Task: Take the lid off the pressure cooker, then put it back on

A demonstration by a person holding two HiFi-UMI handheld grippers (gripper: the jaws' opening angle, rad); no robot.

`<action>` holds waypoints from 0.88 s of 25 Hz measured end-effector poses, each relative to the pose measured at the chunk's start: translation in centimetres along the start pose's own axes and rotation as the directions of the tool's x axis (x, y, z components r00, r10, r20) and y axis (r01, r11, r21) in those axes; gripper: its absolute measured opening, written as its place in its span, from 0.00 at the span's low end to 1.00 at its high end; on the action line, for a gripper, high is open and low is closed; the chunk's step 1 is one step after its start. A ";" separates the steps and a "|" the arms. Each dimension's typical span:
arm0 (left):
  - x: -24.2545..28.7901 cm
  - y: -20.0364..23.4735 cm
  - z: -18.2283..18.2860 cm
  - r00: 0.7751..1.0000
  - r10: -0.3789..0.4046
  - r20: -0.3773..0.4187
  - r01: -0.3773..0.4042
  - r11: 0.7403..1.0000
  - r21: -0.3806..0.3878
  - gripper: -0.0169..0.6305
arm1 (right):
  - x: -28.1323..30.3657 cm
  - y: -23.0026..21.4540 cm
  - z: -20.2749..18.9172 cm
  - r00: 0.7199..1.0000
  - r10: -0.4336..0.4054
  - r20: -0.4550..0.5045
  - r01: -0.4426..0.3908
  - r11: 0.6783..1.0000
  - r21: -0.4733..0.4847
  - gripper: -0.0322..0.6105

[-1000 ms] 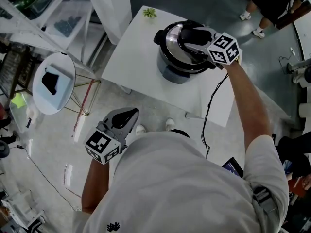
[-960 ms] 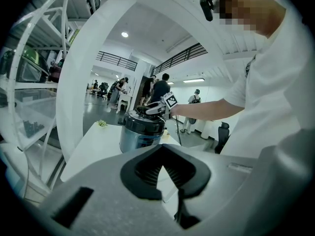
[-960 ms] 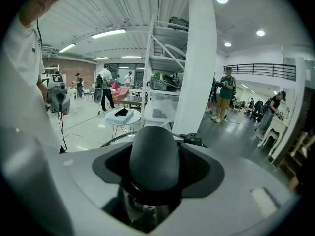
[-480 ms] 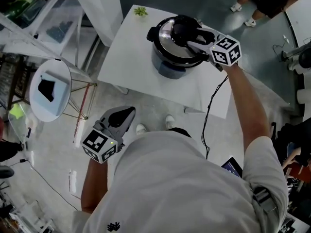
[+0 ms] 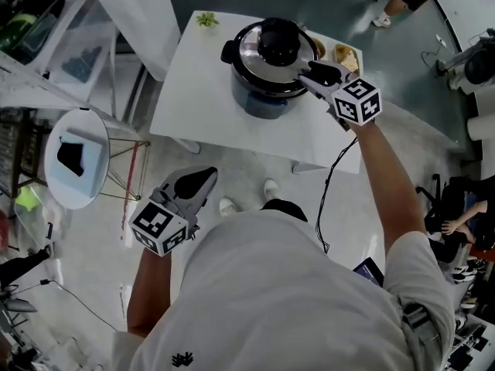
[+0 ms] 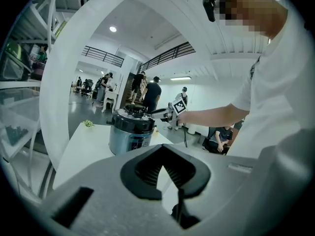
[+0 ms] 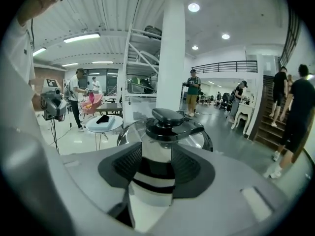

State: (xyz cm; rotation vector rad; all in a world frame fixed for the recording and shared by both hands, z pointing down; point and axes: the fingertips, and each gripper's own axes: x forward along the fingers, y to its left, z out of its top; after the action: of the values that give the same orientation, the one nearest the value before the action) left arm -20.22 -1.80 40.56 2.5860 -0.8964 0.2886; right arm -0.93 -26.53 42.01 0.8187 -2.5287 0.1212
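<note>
I count one white table (image 5: 201, 91) and on it one pressure cooker (image 5: 259, 105), its one lid (image 5: 254, 52) seated. Two grippers: the right gripper (image 5: 308, 69) is at the lid's edge, jaws half apart, just closing, not gripping. The left gripper (image 5: 205, 182) sits low, jaws together, empty. One small plant (image 5: 206, 19) is on the far corner.

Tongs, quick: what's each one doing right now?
Left tongs: shut, empty.
Right tongs: open, just been closing; shiny steel pressure cooker lid edge between them, not gripped.

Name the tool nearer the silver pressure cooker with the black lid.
Right. The right tool sits at the rim of the silver pressure cooker; its jaws have just been closing, nothing gripped. The left tool hangs well back, off the white table.
</note>
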 end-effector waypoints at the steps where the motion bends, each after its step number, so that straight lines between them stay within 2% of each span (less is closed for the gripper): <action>1: 0.0 -0.1 0.0 1.000 -0.009 -0.003 0.009 1.000 0.004 0.04 | -0.5 0.7 -0.3 1.000 -0.012 0.000 0.012 1.000 0.008 0.35; 10: 0.3 -1.7 -1.0 0.994 -0.099 -0.039 0.100 0.995 0.025 0.04 | -4.7 10.4 -4.8 0.998 -0.066 0.014 0.064 0.989 0.134 0.19; 16: 0.8 -3.0 -1.4 0.994 -0.104 -0.041 0.105 0.994 0.033 0.04 | -6.9 17.4 -7.9 1.000 -0.025 0.008 0.024 0.982 0.190 0.09; 22: 1.5 -5.8 -2.3 0.993 -0.102 -0.052 0.103 0.994 0.031 0.04 | -9.2 22.7 -9.2 0.999 0.020 0.031 -0.026 0.975 0.223 0.07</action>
State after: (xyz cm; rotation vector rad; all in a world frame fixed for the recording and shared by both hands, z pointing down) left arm -15.54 2.51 41.43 2.6329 -0.7444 0.3404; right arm -3.59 -0.99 47.21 0.8813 -2.5832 0.4105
